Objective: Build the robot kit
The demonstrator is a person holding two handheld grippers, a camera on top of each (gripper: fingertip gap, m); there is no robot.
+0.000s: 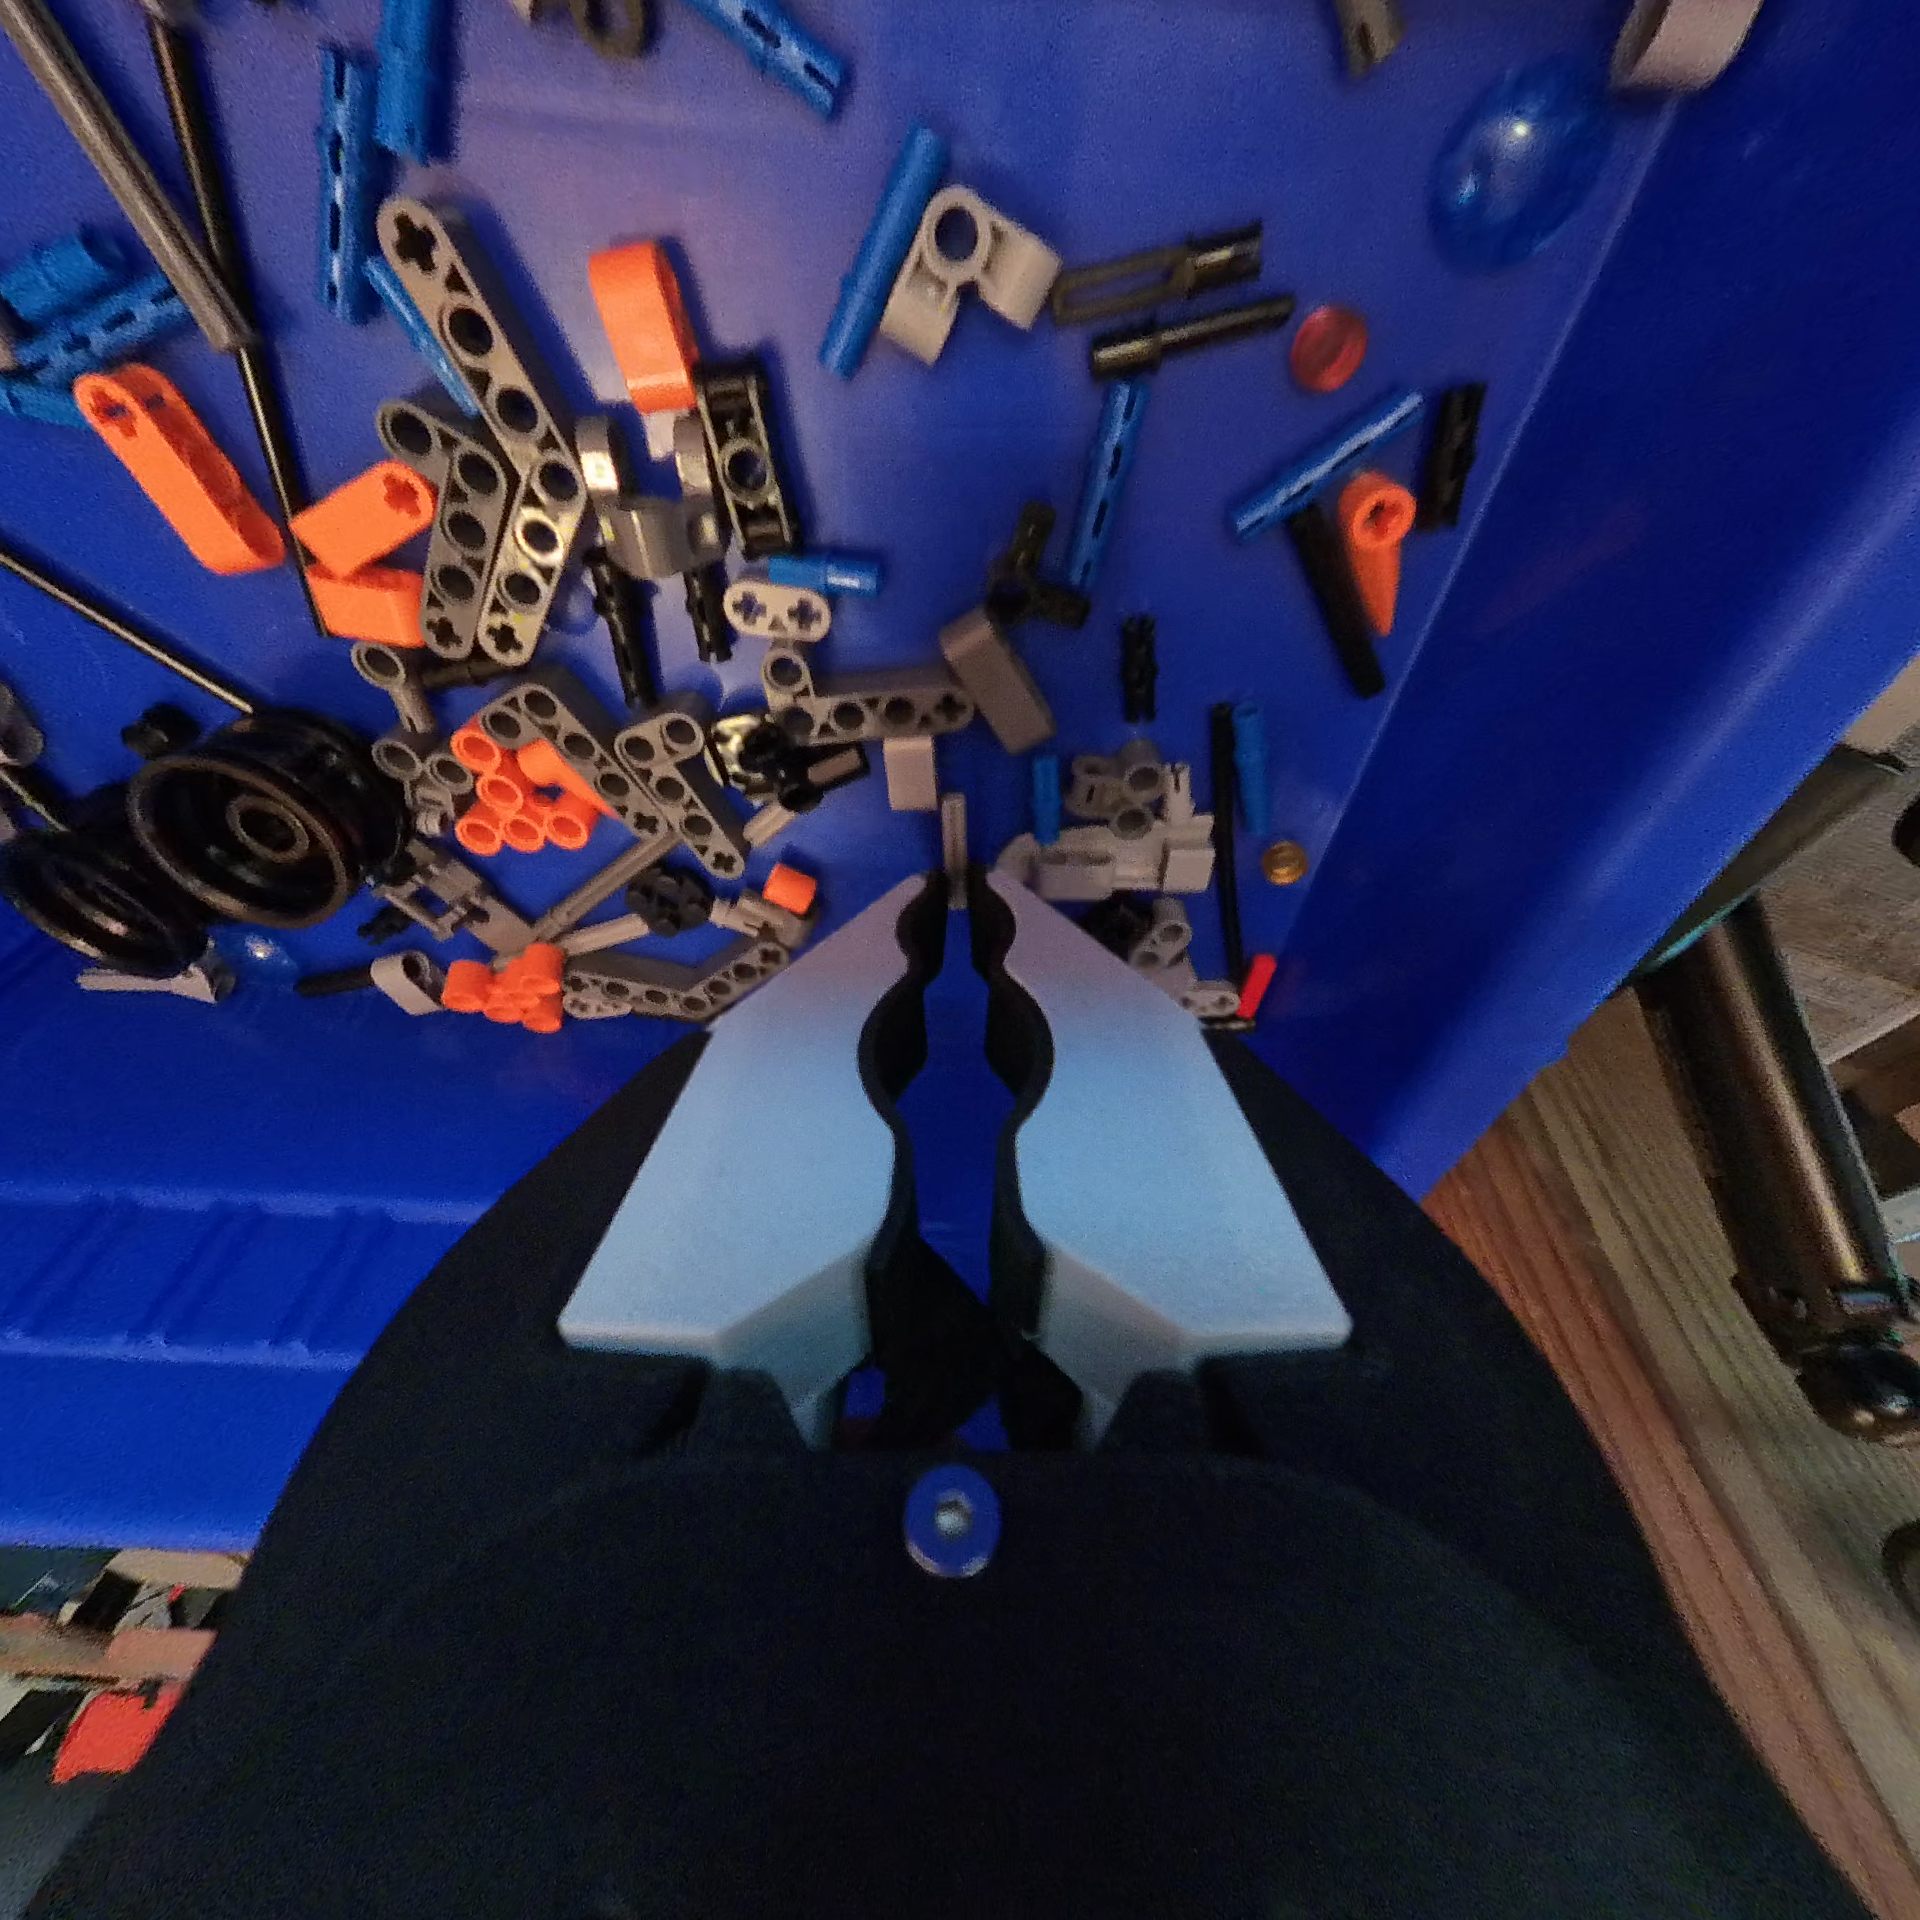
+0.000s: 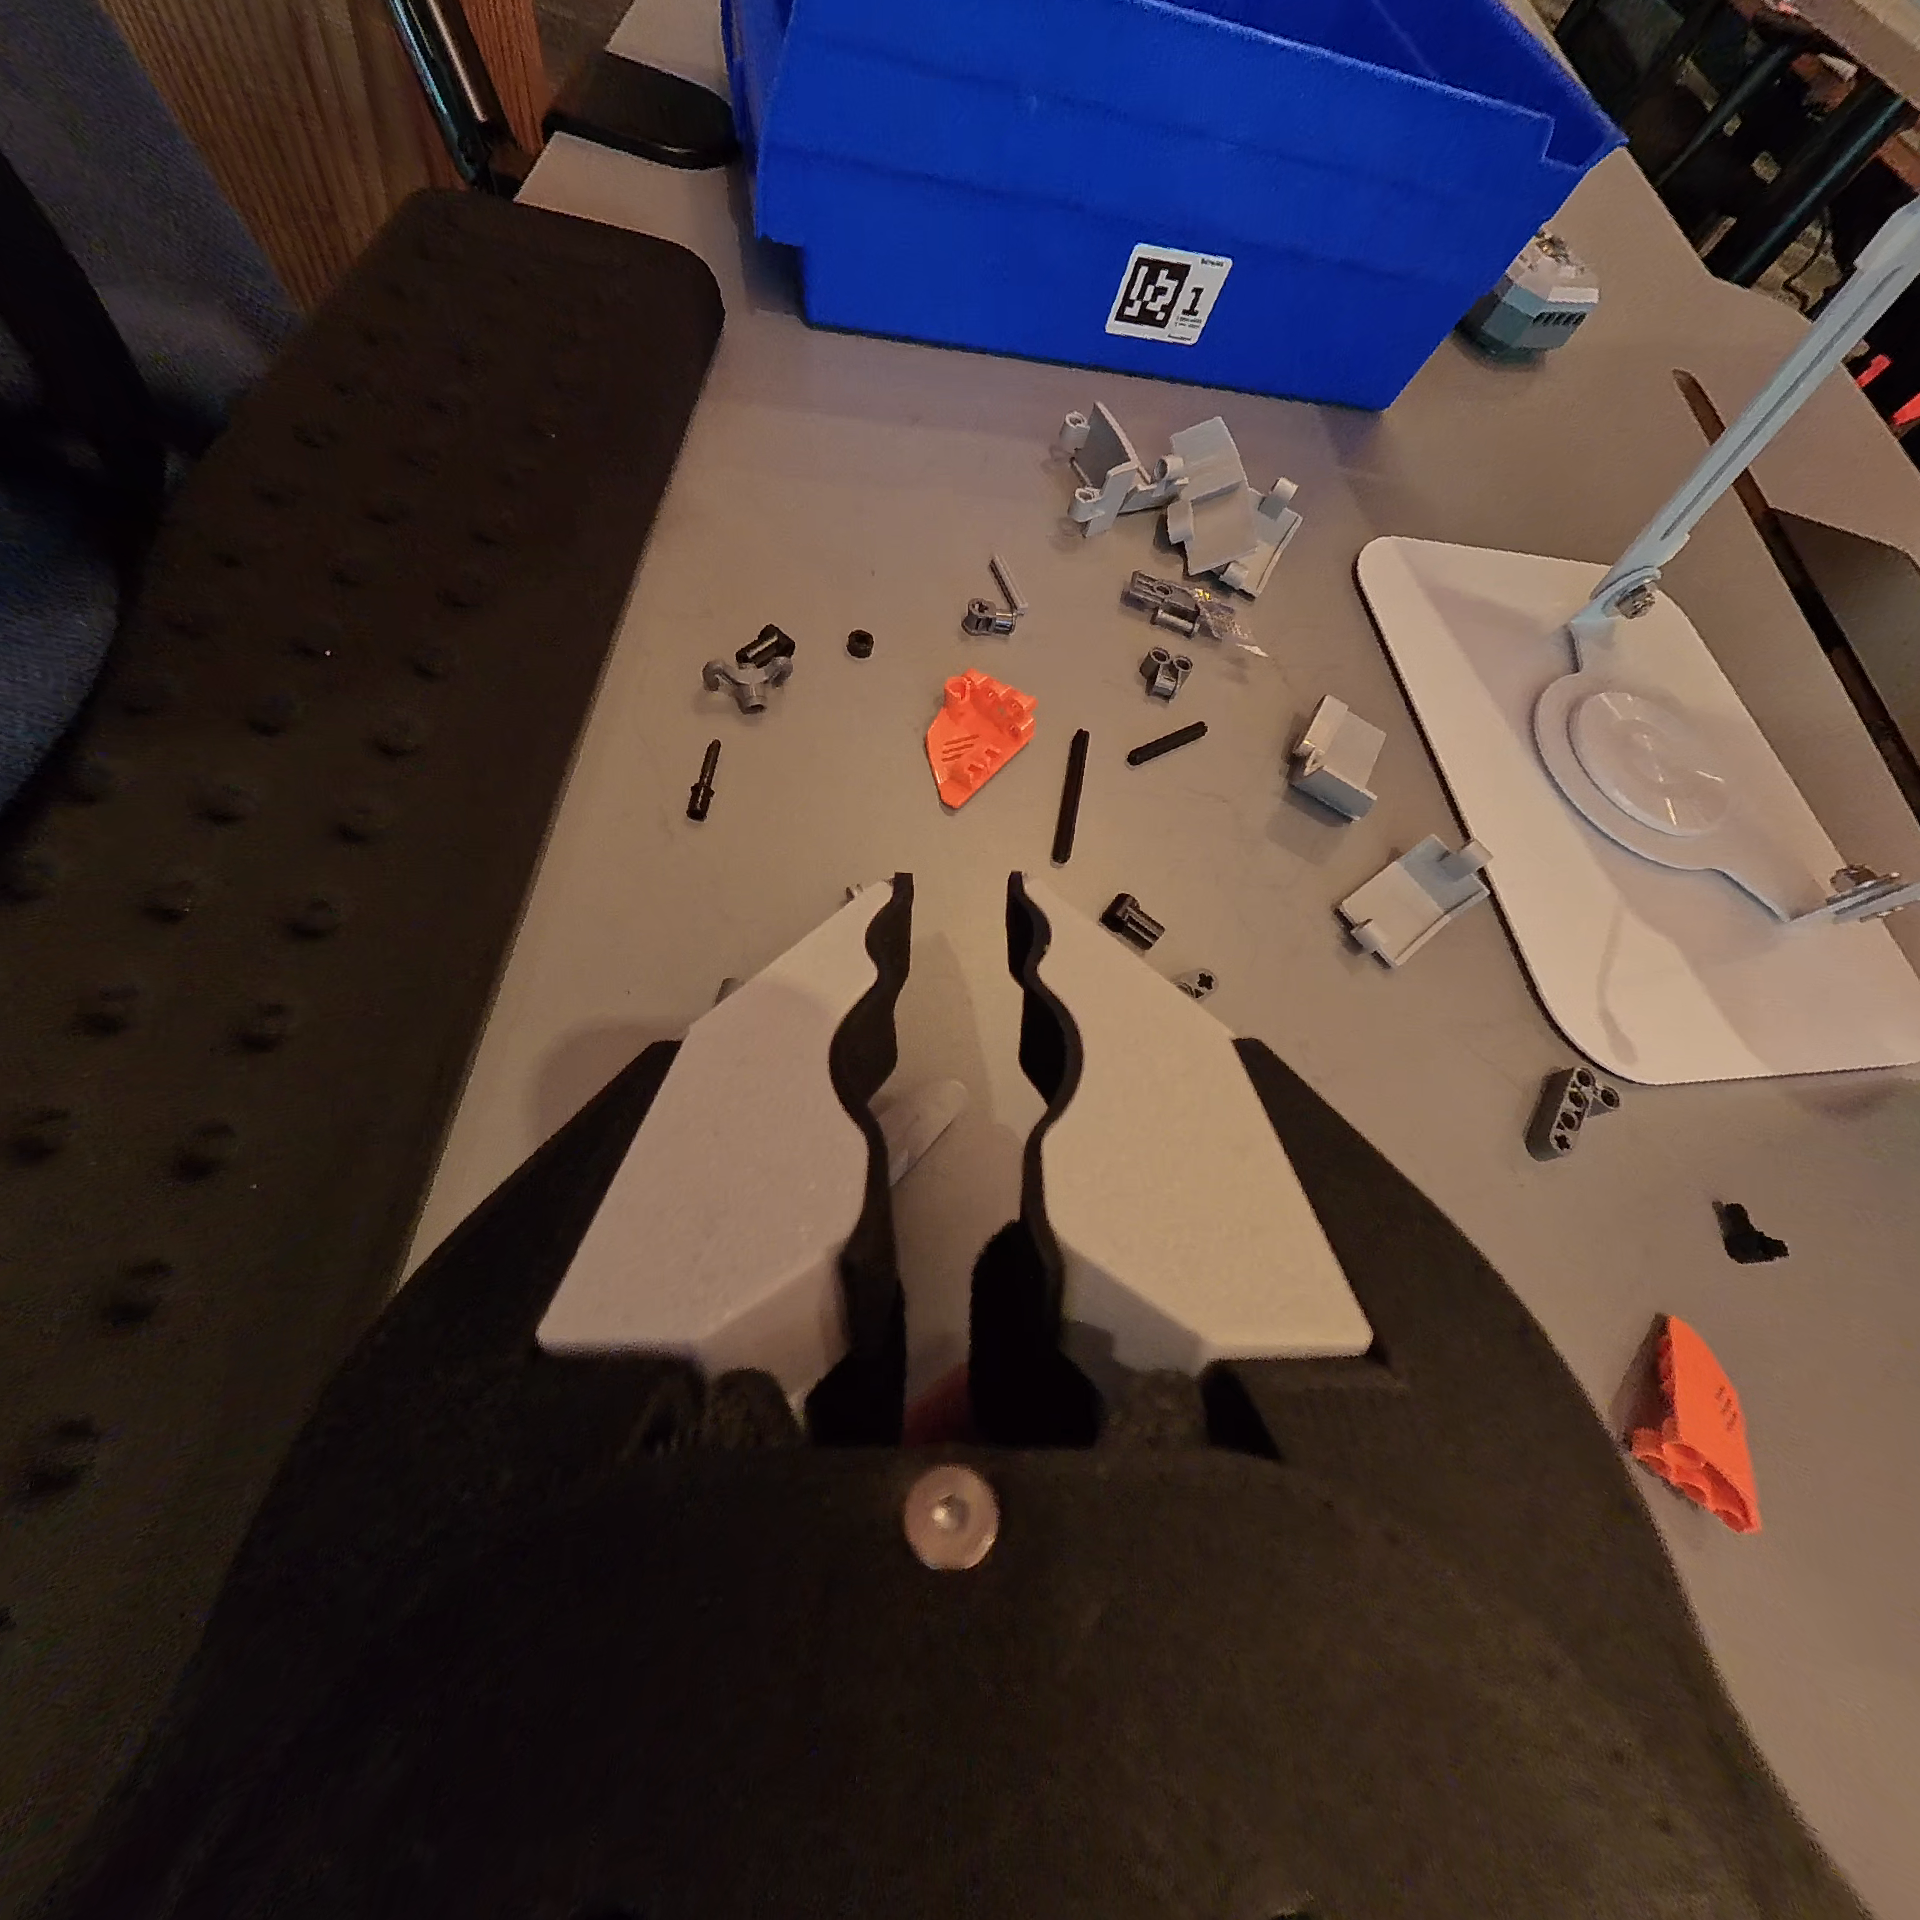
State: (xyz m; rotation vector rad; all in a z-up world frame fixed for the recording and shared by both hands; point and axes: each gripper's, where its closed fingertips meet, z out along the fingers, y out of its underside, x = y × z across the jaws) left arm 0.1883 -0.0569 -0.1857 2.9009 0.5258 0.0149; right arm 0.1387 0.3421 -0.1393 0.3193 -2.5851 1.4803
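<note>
In the left wrist view my left gripper (image 1: 956, 899) is inside a blue bin (image 1: 1714, 520), low over its floor. Its fingertips are shut on a thin light grey pin (image 1: 953, 831) that sticks out ahead of the tips. A small grey tile (image 1: 910, 774) and a grey connector cluster (image 1: 1132, 842) lie just beyond. In the right wrist view my right gripper (image 2: 958, 883) hovers open over the grey table (image 2: 831, 499) with nothing between its pads. An orange panel piece (image 2: 977, 736), a long black axle (image 2: 1070, 795) and a small black connector (image 2: 1132, 920) lie just ahead of it.
The bin floor holds many loose pieces: grey beams (image 1: 488, 416), orange parts (image 1: 520, 800), black wheels (image 1: 249, 821). On the table stand the blue bin (image 2: 1039, 156), a white tray with a stand (image 2: 1507, 831), grey panels (image 2: 1184, 488) and a black studded mat (image 2: 312, 623) at left. My right fingertips sit around 40 cm from my left ones. Measured from the fingertips, the small black connector (image 2: 1132, 920) is 7 cm or so from the right gripper and 40 cm from the left. To the long black axle (image 2: 1070, 795): right tips about 9 cm, left tips about 35 cm.
</note>
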